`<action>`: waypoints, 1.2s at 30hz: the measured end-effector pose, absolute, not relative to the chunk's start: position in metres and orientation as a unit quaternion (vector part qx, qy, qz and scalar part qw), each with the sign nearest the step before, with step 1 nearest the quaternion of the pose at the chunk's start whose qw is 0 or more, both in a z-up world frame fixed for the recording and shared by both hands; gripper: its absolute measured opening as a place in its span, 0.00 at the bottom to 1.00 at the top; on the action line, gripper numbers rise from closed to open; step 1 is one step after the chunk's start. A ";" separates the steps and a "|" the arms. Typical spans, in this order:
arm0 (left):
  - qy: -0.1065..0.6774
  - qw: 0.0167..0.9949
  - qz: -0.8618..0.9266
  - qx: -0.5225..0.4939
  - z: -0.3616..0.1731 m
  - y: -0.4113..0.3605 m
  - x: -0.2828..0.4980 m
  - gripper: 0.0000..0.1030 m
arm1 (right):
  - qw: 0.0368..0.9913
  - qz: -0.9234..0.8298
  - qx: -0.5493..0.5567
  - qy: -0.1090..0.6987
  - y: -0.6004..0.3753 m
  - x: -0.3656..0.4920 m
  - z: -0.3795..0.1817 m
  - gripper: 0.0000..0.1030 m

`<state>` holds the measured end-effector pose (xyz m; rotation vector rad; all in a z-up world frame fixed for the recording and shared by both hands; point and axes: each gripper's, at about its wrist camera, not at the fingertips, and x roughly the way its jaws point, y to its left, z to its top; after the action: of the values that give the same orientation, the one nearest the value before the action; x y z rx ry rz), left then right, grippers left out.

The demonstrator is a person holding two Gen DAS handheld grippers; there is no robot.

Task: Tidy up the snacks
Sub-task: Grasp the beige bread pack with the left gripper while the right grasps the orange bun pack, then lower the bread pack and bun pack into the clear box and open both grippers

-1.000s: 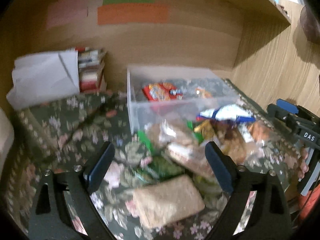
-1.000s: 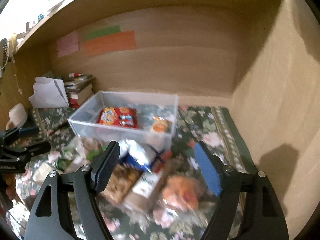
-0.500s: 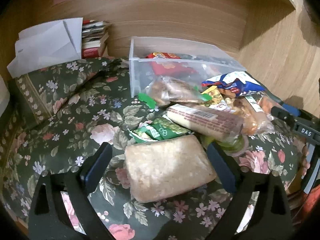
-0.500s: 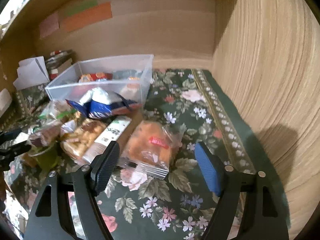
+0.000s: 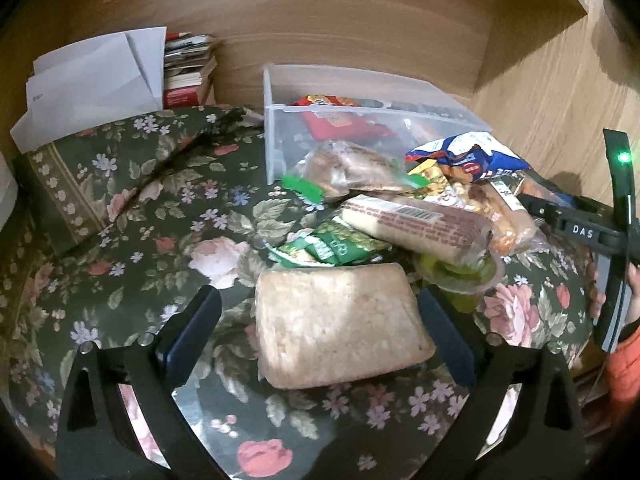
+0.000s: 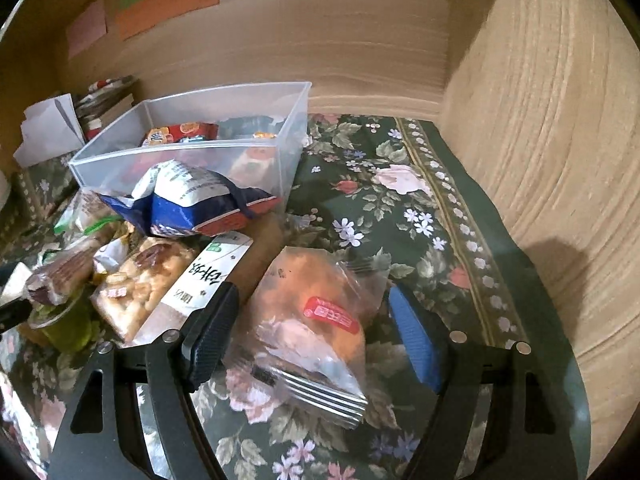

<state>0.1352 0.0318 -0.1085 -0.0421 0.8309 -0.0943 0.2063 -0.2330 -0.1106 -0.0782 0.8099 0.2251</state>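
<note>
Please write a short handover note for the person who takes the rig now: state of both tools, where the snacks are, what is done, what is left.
Left tool: open, straddling the pale beige rectangular wrapped cake, not gripping.
Right tool: open, around the orange bun in a clear plastic bag, not gripping.
Clear plastic bin at the back: holds a red flat packet and a few small items.
Left to do: the pile in front of the bin, including the blue-and-white crinkled bag, the long brown-and-cream wrapped bar, the green sachets and the green jelly cup.

White papers point(image 5: 96, 80) lean beside stacked books point(image 5: 188, 76)
</note>
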 end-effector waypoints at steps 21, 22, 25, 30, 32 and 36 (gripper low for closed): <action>0.403 0.914 -0.040 -0.019 -0.124 0.026 0.148 0.80 | 0.920 0.116 -0.018 0.375 -0.246 0.201 -0.110 0.51; 0.400 0.916 -0.039 -0.020 -0.122 0.028 0.147 0.80 | 0.921 0.116 -0.016 0.373 -0.247 0.200 -0.108 0.51; 0.383 0.923 -0.035 -0.026 -0.109 0.034 0.140 0.80 | 0.926 0.112 -0.009 0.361 -0.252 0.195 -0.101 0.51; 0.352 0.935 -0.027 -0.026 -0.081 0.041 0.136 0.80 | 0.938 0.112 -0.002 0.327 -0.255 0.187 -0.080 0.51; 0.340 0.940 -0.024 -0.026 -0.070 0.043 0.139 0.80 | 0.942 0.115 -0.001 0.315 -0.254 0.187 -0.071 0.51; 0.319 0.947 -0.024 -0.033 -0.049 0.046 0.148 0.80 | 0.950 0.124 0.004 0.285 -0.247 0.188 -0.050 0.51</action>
<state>0.1475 0.0456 -0.0489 -0.0666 0.6494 -0.0483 0.1879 -0.2472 -0.0496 0.0082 0.5803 0.2514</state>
